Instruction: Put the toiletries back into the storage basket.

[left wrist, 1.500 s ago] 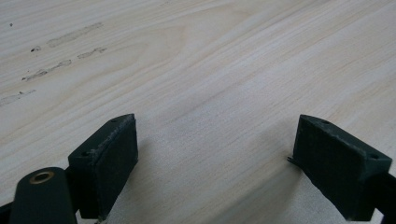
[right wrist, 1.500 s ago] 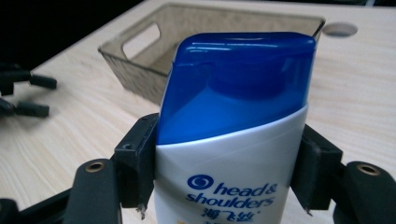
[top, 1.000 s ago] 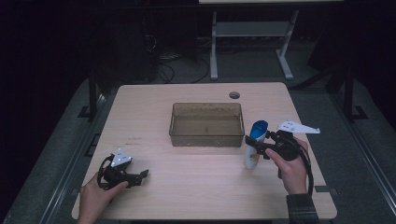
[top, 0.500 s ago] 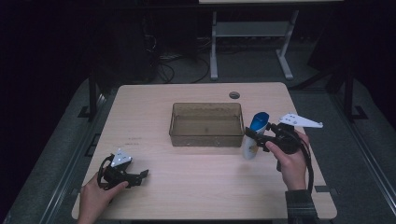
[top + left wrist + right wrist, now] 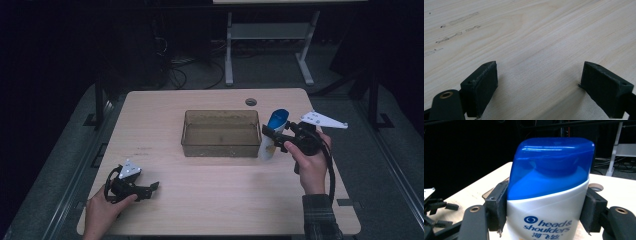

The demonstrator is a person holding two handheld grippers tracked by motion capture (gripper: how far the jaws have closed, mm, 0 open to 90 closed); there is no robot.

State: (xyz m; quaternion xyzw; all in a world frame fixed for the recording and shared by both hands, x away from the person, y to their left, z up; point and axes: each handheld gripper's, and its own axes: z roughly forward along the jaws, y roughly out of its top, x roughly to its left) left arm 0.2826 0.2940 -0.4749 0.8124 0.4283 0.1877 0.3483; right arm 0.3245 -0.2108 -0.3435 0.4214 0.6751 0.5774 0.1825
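With the right gripper [image 5: 274, 140] clamped wide around the white, blue-capped plastic shampoo bottle [image 5: 549, 192] just beside the clear brown tub [image 5: 220, 134], a loose squeeze could let that slick body slide free.

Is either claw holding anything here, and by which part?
The right claw grips the white shampoo bottle by its two sides, just below the blue cap. The left claw is open over the table, holding nothing.

Shampoo bottle [image 5: 548, 195]: white body, translucent blue cap uppermost, blue "head & shoulders" lettering facing the camera. Held upright, clamped at both sides between the jaws of the right hand-held gripper [image 5: 270, 136], its cap rising above them.
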